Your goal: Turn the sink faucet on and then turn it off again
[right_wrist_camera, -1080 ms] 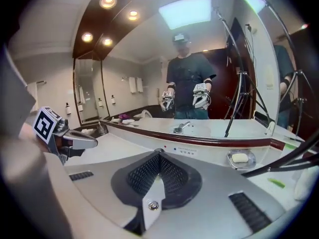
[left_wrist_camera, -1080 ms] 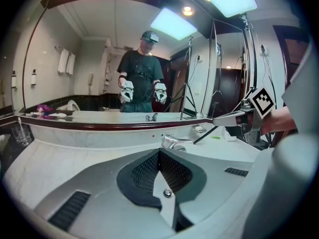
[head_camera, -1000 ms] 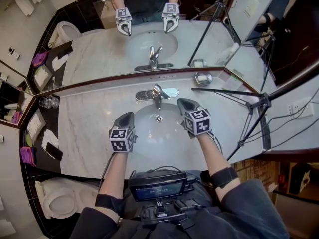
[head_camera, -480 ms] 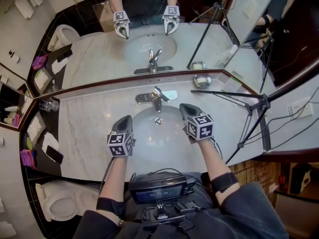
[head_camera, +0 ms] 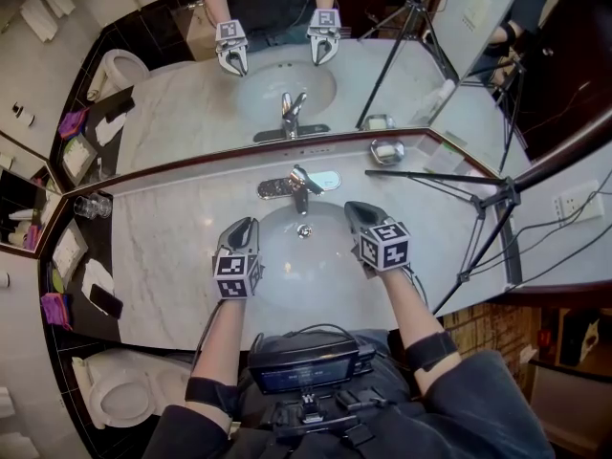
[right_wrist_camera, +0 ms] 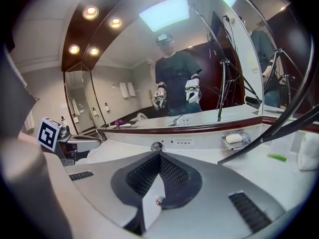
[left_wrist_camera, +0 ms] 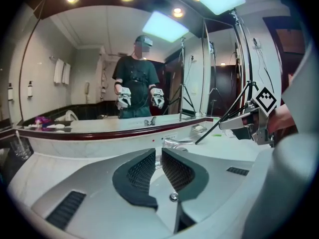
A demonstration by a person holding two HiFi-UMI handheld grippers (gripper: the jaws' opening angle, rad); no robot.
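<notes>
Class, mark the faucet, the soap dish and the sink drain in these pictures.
faucet [head_camera: 300,189], head view, on its chrome body.
soap dish [right_wrist_camera: 247,137], right gripper view, on its right rim.
sink drain [head_camera: 304,229], head view, on its centre.

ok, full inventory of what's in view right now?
faucet: one, chrome, behind the basin
basin: one, white, set in the counter
counter: one, pale marble, below the mirror
mirror: one, dark-red lower edge, on the wall behind the counter
soap dish: one, silver with white soap, right of the faucet
tripod: one, black, right side
glasses: count unclear, clear, counter's left end
toilet: one, white, lower left
left hand-held gripper: one, grey, basin's left edge; jaws have just been opening, narrow gap, nothing between
right hand-held gripper: one, grey, basin's right edge; jaws together, empty
</notes>
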